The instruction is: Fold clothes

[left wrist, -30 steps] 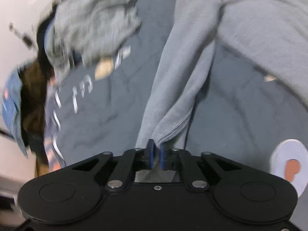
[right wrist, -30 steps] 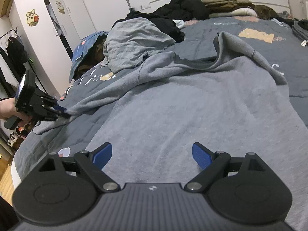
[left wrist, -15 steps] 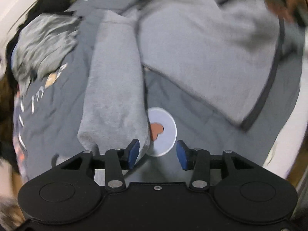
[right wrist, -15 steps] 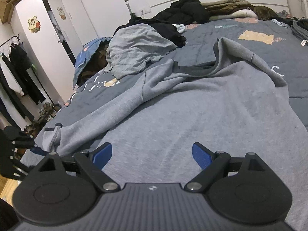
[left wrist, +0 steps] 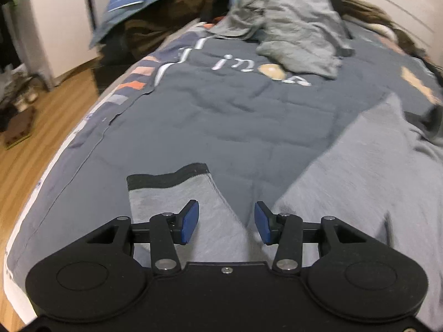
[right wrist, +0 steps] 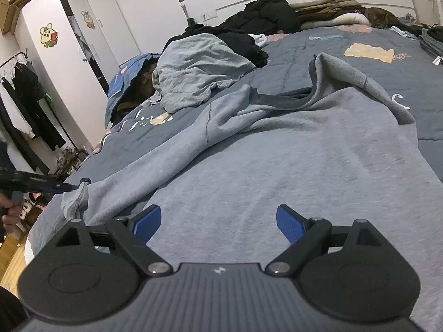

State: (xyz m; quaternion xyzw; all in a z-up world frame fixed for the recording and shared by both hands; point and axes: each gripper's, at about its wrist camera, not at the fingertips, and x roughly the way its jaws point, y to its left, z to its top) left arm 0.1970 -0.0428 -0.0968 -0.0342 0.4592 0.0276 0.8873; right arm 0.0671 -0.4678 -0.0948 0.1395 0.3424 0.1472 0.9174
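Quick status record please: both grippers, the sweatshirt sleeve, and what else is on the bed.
left gripper: open, holding nothing, over the sleeve end
right gripper: open, holding nothing, above the sweatshirt body
grey sweatshirt: spread on the bed, wrinkled near the collar
sleeve: lying flat, dark cuff pointing up the bed
crumpled grey garment: heaped beyond the sweatshirt
bed cover: dark grey, printed
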